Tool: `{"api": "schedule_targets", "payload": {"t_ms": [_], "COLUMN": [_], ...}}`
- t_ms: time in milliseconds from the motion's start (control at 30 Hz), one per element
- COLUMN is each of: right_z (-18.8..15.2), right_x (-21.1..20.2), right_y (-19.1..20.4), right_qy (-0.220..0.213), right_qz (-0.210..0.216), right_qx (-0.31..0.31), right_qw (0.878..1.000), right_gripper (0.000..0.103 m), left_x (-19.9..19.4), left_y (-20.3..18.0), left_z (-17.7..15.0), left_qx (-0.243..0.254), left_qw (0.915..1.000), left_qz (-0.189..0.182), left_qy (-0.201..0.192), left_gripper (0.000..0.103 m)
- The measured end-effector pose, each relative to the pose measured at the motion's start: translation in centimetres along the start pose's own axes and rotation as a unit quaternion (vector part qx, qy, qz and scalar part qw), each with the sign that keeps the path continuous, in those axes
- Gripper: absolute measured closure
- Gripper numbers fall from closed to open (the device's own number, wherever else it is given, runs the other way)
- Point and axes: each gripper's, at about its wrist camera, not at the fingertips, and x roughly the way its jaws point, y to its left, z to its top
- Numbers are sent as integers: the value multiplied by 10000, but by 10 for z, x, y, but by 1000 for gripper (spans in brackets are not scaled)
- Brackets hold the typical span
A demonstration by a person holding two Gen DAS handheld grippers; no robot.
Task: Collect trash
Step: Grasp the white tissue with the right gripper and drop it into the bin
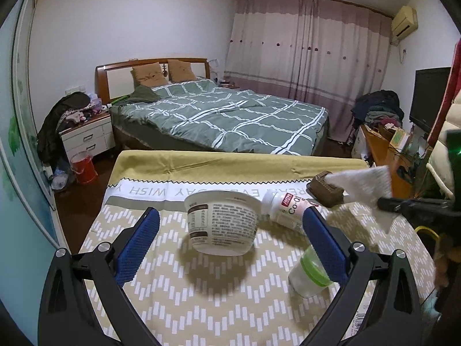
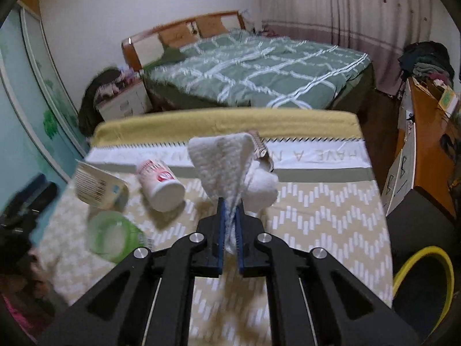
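Note:
My right gripper (image 2: 229, 206) is shut on a white paper towel (image 2: 222, 161) and holds it above the table; the towel also shows in the left wrist view (image 1: 366, 184). My left gripper (image 1: 230, 219) is open, its blue pads either side of a white paper tub (image 1: 222, 222) that appears lifted off the cloth, and blurred in the right wrist view (image 2: 98, 187). A white bottle (image 1: 288, 206) lies on its side behind the tub. A small cup with a green rim (image 1: 312, 271) lies near my left gripper's right finger. A brown wrapper (image 1: 325, 191) lies at the far right.
The table (image 1: 201, 302) wears a beige zigzag cloth. A bin with a yellow rim (image 2: 423, 285) stands on the floor to the right of the table. A bed (image 1: 224, 115) lies beyond, a wooden desk (image 1: 383, 150) at the right.

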Motion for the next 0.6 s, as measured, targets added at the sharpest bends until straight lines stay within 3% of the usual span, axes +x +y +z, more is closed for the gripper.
{"api": "schedule_targets", "payload": {"t_ms": [167, 300, 433, 600], "right_z": [-13, -27, -49, -83], "right_x": [-50, -88, -121, -139], "right_y": [-17, -41, -74, -127], "right_qy": [-476, -792, -999, -912], "right_qz": [-40, -351, -908, -1757], "right_qx": [341, 623, 997, 1579], "right_qw": [9983, 9943, 9858, 9674], "right_gripper": [97, 97, 96, 96], "left_x": [-3, -6, -9, -15], "left_y": [-10, -17, -26, -39], "left_z": [-4, -7, -8, -13], "left_qx": [138, 260, 379, 597], "left_qw": [9999, 9995, 9986, 9969], "left_qz": [-83, -165, -370, -497], "left_qy": [6, -18, -44, -98], "left_gripper": [5, 5, 5, 5]}}
